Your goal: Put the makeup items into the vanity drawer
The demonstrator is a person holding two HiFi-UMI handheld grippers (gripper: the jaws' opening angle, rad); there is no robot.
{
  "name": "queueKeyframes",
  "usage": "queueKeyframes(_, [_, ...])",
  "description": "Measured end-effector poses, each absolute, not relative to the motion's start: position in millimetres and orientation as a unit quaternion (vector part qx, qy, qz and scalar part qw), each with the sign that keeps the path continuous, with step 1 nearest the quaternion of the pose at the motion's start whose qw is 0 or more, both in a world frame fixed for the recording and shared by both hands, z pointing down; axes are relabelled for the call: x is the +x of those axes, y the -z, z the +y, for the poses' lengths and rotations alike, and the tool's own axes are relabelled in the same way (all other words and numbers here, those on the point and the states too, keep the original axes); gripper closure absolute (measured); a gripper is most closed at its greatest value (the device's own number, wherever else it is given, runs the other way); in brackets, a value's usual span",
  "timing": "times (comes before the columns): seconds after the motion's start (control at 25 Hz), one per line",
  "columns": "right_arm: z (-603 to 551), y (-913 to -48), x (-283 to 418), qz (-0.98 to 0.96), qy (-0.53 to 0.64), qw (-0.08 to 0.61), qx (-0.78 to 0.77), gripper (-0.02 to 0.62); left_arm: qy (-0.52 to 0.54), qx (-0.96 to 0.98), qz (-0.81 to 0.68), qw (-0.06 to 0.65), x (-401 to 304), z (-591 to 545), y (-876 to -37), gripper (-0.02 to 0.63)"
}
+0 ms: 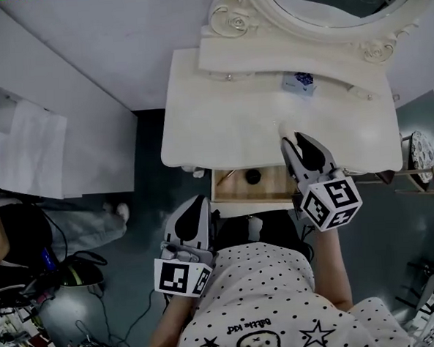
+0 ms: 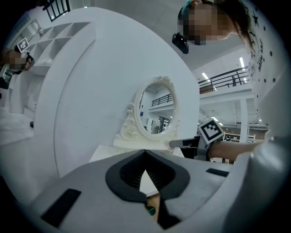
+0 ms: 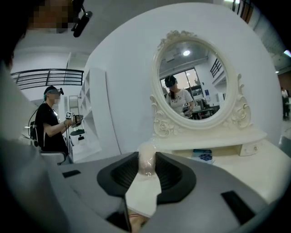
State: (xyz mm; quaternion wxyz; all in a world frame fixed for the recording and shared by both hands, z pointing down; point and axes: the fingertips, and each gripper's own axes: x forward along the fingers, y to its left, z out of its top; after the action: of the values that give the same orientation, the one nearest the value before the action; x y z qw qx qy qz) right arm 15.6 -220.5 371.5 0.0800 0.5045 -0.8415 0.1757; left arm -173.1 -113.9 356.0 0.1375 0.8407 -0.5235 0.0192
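The cream vanity table [image 1: 199,126] has its wooden drawer [image 1: 236,190] pulled out, and a small black round item [image 1: 253,176] lies inside. My right gripper [image 1: 291,139] hangs over the tabletop just behind the drawer. It is shut on a small pale translucent bottle [image 3: 146,160] held upright between the pads. A blue patterned box [image 1: 299,82] stands at the back of the table below the mirror [image 1: 339,4]; the right gripper view also shows this box [image 3: 202,155]. My left gripper [image 1: 194,211] sits low by the drawer's left front corner, shut and holding nothing [image 2: 145,157].
A white surface with a sheet [image 1: 32,151] lies to the left. Cables and gear [image 1: 48,289] clutter the floor at lower left. A rack [image 1: 421,156] stands right of the vanity. Another person [image 3: 52,118] sits far left in the right gripper view.
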Motion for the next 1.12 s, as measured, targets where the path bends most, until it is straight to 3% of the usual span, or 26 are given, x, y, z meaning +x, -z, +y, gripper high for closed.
queueKeyframes(0.36, [-139,-351,67,-0.816,-0.157,0.075,0.552,0.473,-0.017,0.849,-0.512,0.132,-165,-113,-350,0.600])
queueKeyframes(1.12, [-81,-383,62,-0.803,-0.215,0.078,0.550,0.472,-0.013,0.846,-0.516,0.131,-165,-104,-348,0.600])
